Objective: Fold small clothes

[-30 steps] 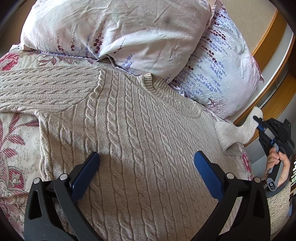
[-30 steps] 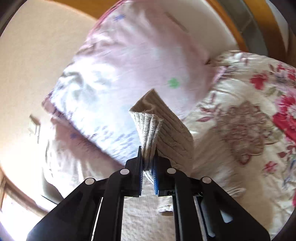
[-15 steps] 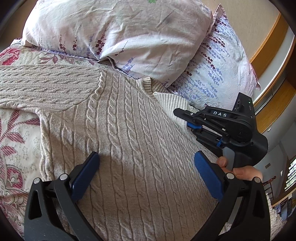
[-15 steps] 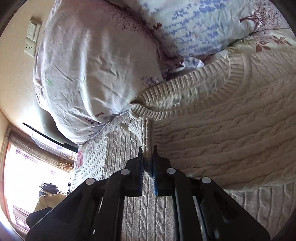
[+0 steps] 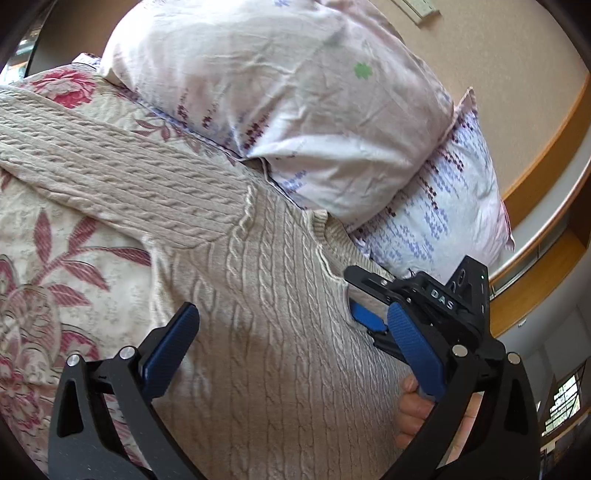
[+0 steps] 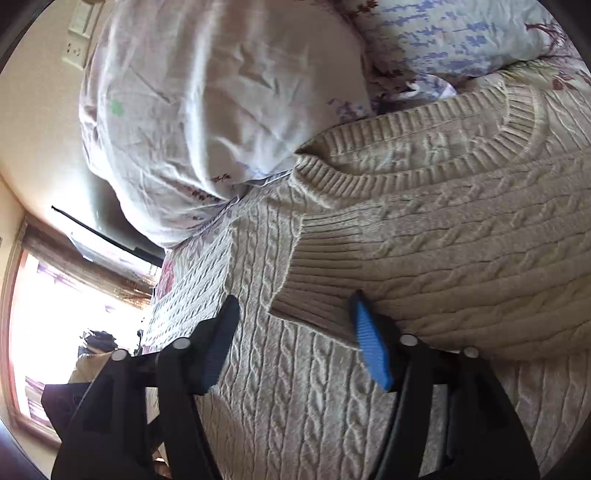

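Sweater (image 5: 258,332): beige cable knit, flat on a floral bedspread (image 5: 55,266), collar toward two pillows (image 5: 295,110). One sleeve folded across the chest, its ribbed cuff (image 6: 325,266) between the right gripper's (image 6: 295,332) blue pads, untouched by them; jaws have just been opening and stand wide, holding nothing. Left gripper (image 5: 291,343): jaws wide, nothing held, above the chest.

Writing: "DAS" in white on the right gripper's body, legible in the left view.

Left view only: other sleeve (image 5: 110,166) spread over the bedspread; hand (image 5: 413,413) on the right gripper's handle; wooden headboard (image 5: 535,177).

Right view only: folded sleeve's cuff, full collar (image 6: 406,158), wall socket (image 6: 77,33), bright window (image 6: 55,314).
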`<state>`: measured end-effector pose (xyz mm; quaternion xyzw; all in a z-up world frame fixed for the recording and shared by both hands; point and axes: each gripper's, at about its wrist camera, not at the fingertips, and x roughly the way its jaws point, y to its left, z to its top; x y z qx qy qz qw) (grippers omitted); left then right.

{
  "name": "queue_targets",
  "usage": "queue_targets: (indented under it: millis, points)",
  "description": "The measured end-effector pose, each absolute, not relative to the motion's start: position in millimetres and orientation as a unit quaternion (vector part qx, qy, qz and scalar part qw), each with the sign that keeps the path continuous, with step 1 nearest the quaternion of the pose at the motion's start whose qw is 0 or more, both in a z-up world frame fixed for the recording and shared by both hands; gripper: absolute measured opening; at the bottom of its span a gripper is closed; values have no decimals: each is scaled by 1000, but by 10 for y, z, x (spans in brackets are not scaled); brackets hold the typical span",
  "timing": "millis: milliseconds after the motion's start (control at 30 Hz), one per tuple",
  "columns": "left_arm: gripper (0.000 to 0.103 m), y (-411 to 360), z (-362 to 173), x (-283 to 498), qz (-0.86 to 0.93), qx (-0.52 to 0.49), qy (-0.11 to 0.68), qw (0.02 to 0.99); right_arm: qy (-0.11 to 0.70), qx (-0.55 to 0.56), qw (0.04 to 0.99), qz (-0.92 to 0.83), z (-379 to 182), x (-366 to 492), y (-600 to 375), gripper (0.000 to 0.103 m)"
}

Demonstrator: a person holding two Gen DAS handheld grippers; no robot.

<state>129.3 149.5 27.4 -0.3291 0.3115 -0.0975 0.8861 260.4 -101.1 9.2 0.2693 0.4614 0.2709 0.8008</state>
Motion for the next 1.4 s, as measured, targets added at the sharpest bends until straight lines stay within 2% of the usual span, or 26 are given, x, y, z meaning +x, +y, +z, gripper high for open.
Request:
queue_targets:
  millis: [133, 233, 333, 433, 533, 600, 667, 733, 800, 933, 1000, 1067, 1167, 1267, 1400]
  points:
    - [101, 1884, 411, 1167, -38, -296, 289, 909, 458, 259, 804, 278, 101, 2510, -902, 81]
    - [101, 2202, 482, 1071, -8, -279, 284, 917, 463, 271, 787, 304, 101, 2494, -868, 82]
    - [101, 2555, 493, 1024, 34, -278, 295, 913, 470, 329, 751, 327, 159, 2446, -1072, 81]
    - [101, 2947, 422, 1028, 66, -317, 314, 892, 443, 343, 755, 340, 325, 2273, -1379, 82]
    - [100, 3331, 297, 1032, 75, -401, 318, 856, 413, 320, 780, 345, 467, 2054, -1652, 89]
    - [96, 3493, 241, 1038, 87, -436, 313, 839, 401, 311, 791, 341, 508, 1939, -1834, 89]
    - [83, 3608, 179, 1071, 94, -464, 313, 823, 395, 310, 796, 337, 517, 1850, -1985, 89]
    - [75, 3657, 109, 1095, 101, -488, 313, 809, 387, 323, 799, 329, 493, 1794, -2152, 89]
    - [75, 3651, 104, 1122, 108, -494, 310, 805, 379, 340, 798, 323, 474, 1742, -2304, 89]
    - [66, 3660, 56, 1183, 113, -527, 296, 788, 366, 361, 797, 316, 417, 1693, -2425, 89]
    - [55, 3706, 16, 1231, 119, -544, 292, 778, 363, 366, 796, 317, 417, 1633, -2492, 89]
    - [33, 3775, -45, 1266, 126, -560, 288, 767, 360, 366, 798, 317, 413, 1569, -2563, 89]
    - [11, 3862, -128, 1318, 131, -572, 290, 756, 347, 358, 809, 310, 454, 1434, -2695, 89]
    - [7, 3820, -45, 1339, 130, -561, 284, 766, 333, 343, 828, 293, 498, 1307, -2842, 90]
    - [6, 3495, 421, 1451, 64, -517, 255, 815, 318, 329, 848, 266, 549, 1176, -3046, 91]
